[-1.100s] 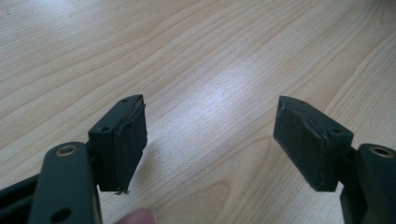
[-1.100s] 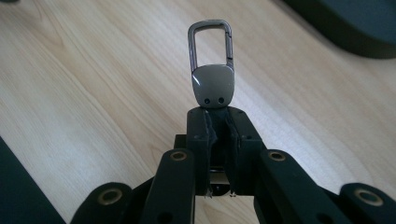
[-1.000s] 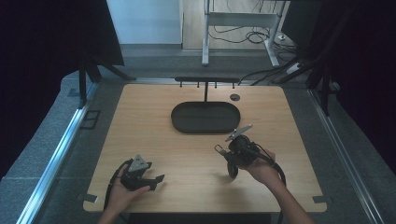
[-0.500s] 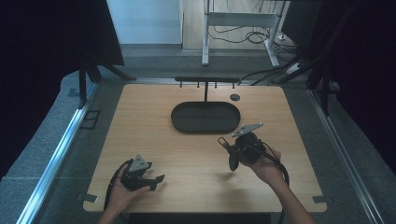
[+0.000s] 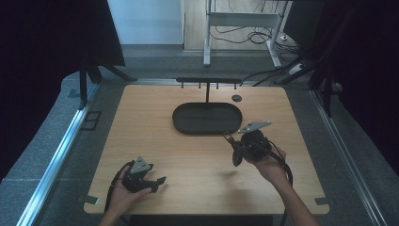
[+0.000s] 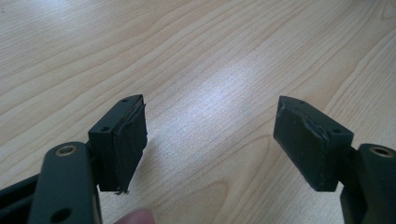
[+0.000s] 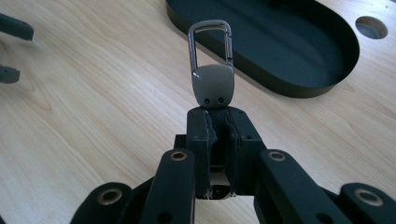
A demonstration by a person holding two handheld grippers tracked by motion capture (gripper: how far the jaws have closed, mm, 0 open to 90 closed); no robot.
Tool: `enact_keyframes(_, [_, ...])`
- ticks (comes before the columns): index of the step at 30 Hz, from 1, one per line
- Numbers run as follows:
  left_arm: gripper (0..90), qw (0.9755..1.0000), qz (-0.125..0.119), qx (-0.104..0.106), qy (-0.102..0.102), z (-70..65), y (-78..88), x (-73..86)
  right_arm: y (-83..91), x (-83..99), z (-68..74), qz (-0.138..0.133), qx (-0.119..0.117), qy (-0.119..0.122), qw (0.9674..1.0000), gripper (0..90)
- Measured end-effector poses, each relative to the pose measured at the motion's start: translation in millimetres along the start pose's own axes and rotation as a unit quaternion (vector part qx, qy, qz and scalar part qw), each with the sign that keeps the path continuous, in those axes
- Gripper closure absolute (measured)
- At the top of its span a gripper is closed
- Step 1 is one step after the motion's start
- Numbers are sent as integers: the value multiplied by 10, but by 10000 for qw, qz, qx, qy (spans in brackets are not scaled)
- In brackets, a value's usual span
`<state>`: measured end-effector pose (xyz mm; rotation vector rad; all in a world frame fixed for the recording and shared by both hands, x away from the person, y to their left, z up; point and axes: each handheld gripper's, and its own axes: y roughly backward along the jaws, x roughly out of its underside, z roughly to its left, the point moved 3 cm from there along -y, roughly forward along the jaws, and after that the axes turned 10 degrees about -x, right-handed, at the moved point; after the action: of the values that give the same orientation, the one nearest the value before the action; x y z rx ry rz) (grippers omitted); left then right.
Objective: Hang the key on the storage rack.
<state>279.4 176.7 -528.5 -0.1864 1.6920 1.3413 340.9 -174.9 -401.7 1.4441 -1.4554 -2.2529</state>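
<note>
So my right gripper (image 7: 219, 122) has its black pads (image 7: 205, 133) squeezed tight on the bottom end of a small grey metal keyring clip with a carabiner loop (image 7: 212, 70), which sticks straight out past the fingertips, held above the light wooden table (image 5: 155, 141). Just beyond it sits the black oval tray (image 7: 299, 56). My left gripper (image 6: 210, 140) is resting near the front-left edge, jaws wide apart with nothing between them.
</note>
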Motion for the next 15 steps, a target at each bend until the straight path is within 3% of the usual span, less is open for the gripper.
enact_keyframes(15, [262, 10000, 1, 2, 4, 0, 0, 0, 61, -96, -126, -202, 90, -117, 9997, 811])
